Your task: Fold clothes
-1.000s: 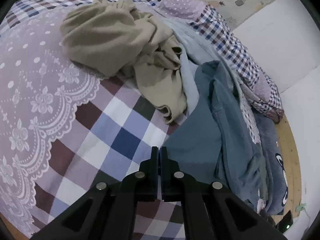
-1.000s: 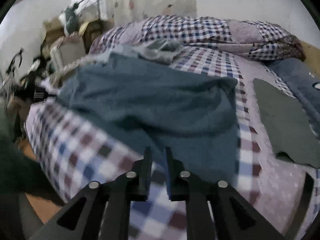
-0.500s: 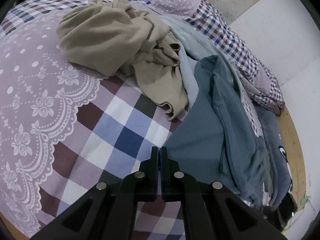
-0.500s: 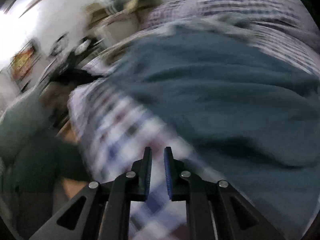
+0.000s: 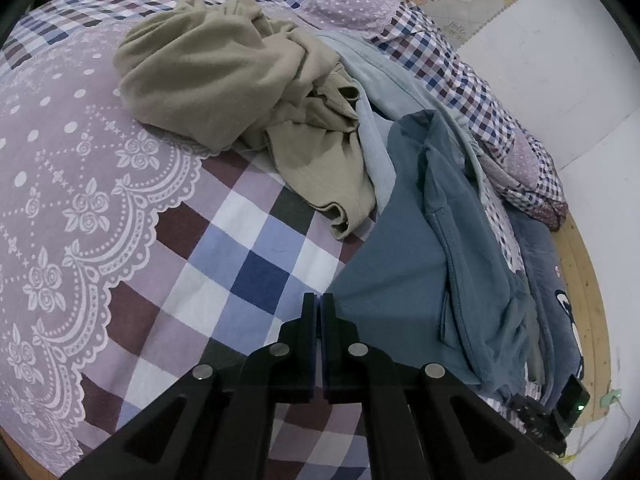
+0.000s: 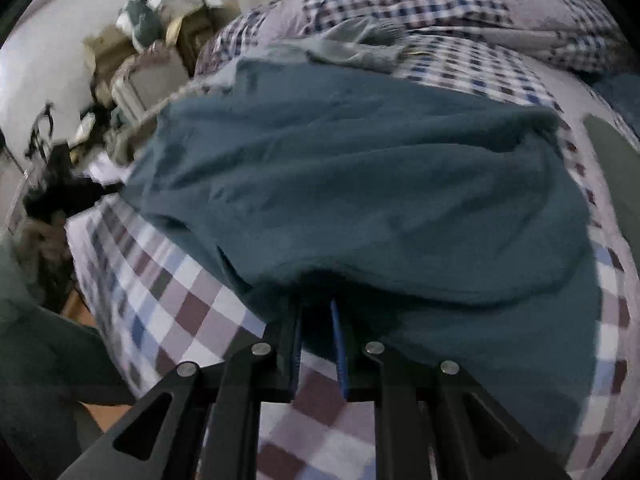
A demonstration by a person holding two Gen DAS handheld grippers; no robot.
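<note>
Two hand-held grippers working the edge of a blue shirt on the bed.

Left wrist view: the left hand-held gripper (image 5: 319, 300) is closed, apparently pinching the corner of the blue shirt (image 5: 404, 264) to anchor it on the checked bedspread (image 5: 248, 272), beside a tan garment (image 5: 224, 80). Right wrist view: the right hand-held gripper (image 6: 316, 312) is partly open, its jaws astride the blue shirt's (image 6: 360, 184) hem, likely about to pinch it.

A bed (image 5: 256, 256) with a checked, lace-printed cover carries a crumpled beige garment (image 5: 224, 80), a pale blue garment (image 5: 380, 92) and a teal shirt (image 5: 404, 264) lying together.
</note>
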